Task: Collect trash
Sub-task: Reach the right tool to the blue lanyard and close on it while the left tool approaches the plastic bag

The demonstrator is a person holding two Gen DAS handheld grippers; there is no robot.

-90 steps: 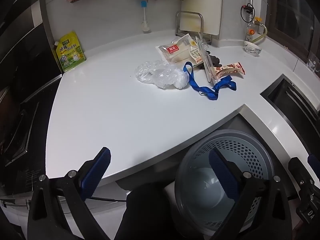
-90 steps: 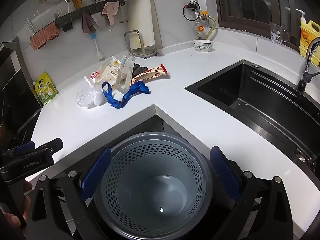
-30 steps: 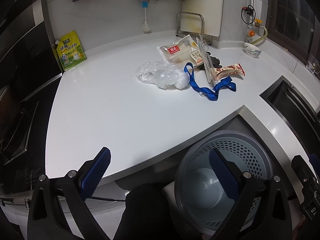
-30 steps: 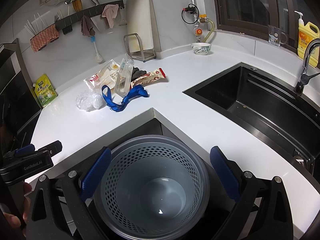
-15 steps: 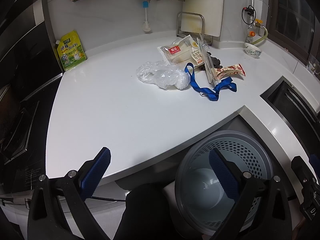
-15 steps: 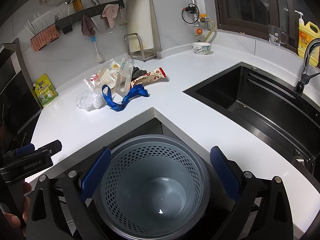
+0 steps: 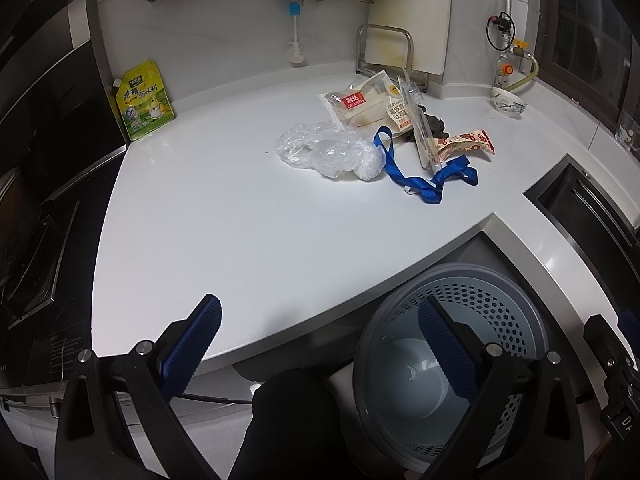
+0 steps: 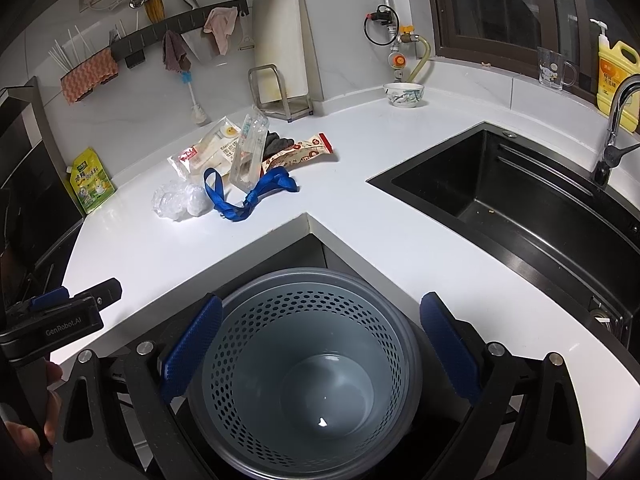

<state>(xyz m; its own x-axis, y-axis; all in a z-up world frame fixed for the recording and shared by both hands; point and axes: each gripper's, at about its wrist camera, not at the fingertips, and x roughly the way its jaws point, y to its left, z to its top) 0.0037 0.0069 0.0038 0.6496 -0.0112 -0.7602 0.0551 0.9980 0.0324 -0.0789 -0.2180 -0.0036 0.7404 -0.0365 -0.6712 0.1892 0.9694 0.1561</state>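
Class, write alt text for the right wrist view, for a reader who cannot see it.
The open right tool hovers above an empty grey perforated plastic bin set in the corner of a white kitchen counter. Farther back lie a crumpled clear plastic bag, a blue ribbon and snack wrappers; a black sink sits right.

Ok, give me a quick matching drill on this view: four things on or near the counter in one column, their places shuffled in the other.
1. crumpled clear plastic bag
2. blue ribbon strap
3. grey perforated trash basket
4. small white patterned bowl

A. below the counter's inner corner
B. back of the counter, under the gas valve
C. left end of the litter pile
D. front of the pile, partly under a clear package

Pairs: 1-C, 2-D, 3-A, 4-B
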